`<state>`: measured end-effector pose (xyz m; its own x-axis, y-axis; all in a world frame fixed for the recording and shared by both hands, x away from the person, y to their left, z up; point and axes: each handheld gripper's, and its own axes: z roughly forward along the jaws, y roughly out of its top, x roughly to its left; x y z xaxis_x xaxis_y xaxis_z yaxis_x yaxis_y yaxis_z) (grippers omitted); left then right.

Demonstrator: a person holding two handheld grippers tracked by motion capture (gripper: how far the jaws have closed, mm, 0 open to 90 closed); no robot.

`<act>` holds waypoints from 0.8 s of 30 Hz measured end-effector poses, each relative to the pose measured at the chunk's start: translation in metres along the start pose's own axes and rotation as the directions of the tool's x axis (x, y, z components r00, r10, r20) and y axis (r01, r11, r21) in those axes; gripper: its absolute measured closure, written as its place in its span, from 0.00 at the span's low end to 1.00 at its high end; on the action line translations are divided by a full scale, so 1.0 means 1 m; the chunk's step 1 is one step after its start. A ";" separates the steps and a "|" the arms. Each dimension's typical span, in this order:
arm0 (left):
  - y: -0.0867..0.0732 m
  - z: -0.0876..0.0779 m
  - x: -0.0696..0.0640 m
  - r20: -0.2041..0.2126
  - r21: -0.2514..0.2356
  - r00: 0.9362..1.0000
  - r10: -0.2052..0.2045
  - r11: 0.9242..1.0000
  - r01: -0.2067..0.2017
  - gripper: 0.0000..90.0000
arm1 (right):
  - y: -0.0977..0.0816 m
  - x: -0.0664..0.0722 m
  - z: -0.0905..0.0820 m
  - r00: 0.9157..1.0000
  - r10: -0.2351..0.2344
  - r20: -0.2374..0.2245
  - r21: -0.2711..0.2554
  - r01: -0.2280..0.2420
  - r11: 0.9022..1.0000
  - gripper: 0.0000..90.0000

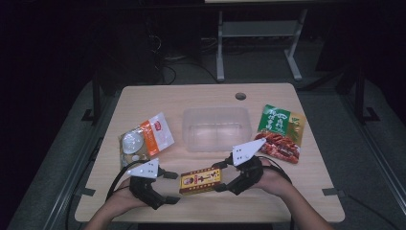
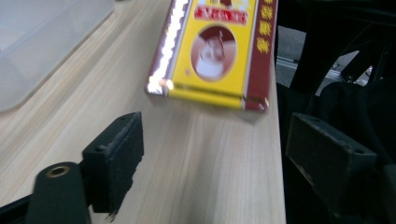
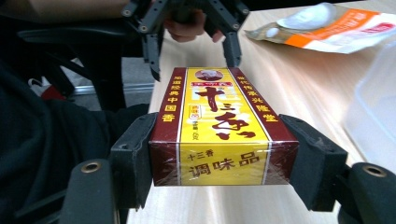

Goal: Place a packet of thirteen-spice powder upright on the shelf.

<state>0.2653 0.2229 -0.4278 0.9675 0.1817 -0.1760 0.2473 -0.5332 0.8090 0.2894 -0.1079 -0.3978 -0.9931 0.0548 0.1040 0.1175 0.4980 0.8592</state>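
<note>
The box (image 1: 200, 180) lies at the lower centre of the high view, near the table's (image 1: 143, 100) front edge. We clamp its right end in the right gripper (image 1: 221, 176), pads pressing both long sides, to carry it, presumably toward the tub (image 1: 216, 127) above. The left gripper (image 1: 172, 188) stands wide open, holding nothing, clear of the left end. The long axis runs left-right, slightly tilted.
</note>
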 end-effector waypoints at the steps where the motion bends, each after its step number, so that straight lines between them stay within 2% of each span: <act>1: -0.001 0.000 0.000 -0.003 0.000 1.000 -0.007 1.000 0.007 0.20 | 0.000 0.000 -0.001 1.000 0.005 0.009 0.001 -0.005 1.000 0.36; 3: -0.002 -0.001 0.000 -0.006 0.000 1.000 -0.015 1.000 0.015 0.19 | 0.000 -0.002 -0.004 1.000 -0.005 0.024 0.009 0.005 1.000 0.36; 4: -0.003 -0.001 0.001 -0.011 0.003 1.000 -0.017 1.000 0.017 0.19 | 0.002 -0.002 -0.006 1.000 0.006 0.027 0.012 -0.007 1.000 0.36; 9: -0.005 -0.004 -0.001 -0.081 0.020 0.996 -0.045 0.999 0.047 0.17 | 0.006 -0.006 -0.014 0.998 0.008 0.068 0.020 -0.010 1.000 0.36; 10: -0.005 -0.004 -0.001 -0.081 0.020 0.996 -0.045 0.999 0.047 0.17 | 0.006 -0.006 -0.014 0.998 0.008 0.068 0.020 -0.010 1.000 0.36; 11: -0.010 -0.006 -0.002 -0.102 0.028 0.994 -0.049 0.998 0.052 0.17 | 0.008 -0.006 -0.017 0.997 0.005 0.082 0.025 -0.007 1.000 0.36; 13: -0.015 -0.007 -0.003 -0.117 0.037 0.992 -0.049 0.998 0.054 0.17 | 0.010 -0.008 -0.019 0.995 -0.012 0.097 0.036 0.009 0.999 0.36; 16: -0.019 -0.007 -0.001 -0.130 0.051 0.991 -0.044 0.997 0.051 0.17 | 0.014 -0.012 -0.020 0.994 -0.014 0.108 0.048 0.009 0.999 0.36; 18: -0.020 -0.006 0.001 -0.136 0.043 0.989 -0.058 0.997 0.065 0.18 | 0.020 -0.017 -0.022 0.992 -0.007 0.127 0.056 0.000 0.998 0.36; 19: -0.022 -0.004 0.003 -0.150 0.048 0.988 -0.047 0.997 0.054 0.18 | 0.021 -0.019 -0.023 0.991 -0.011 0.131 0.051 0.004 0.999 0.36; 23: -0.026 0.000 0.005 -0.145 0.062 0.988 -0.057 0.996 0.066 0.18 | 0.026 -0.025 -0.027 0.990 -0.004 0.144 0.040 -0.002 0.999 0.36; 24: -0.026 0.001 0.005 -0.142 0.071 0.989 -0.048 0.996 0.059 0.18 | 0.030 -0.030 -0.030 0.988 -0.008 0.156 0.033 0.003 0.999 0.36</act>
<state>0.2636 0.2367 -0.4499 0.9370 0.3226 -0.1338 0.3072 -0.5792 0.7551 0.3227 -0.1205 -0.3603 -0.9826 0.1847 0.0176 0.1141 0.5268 0.8423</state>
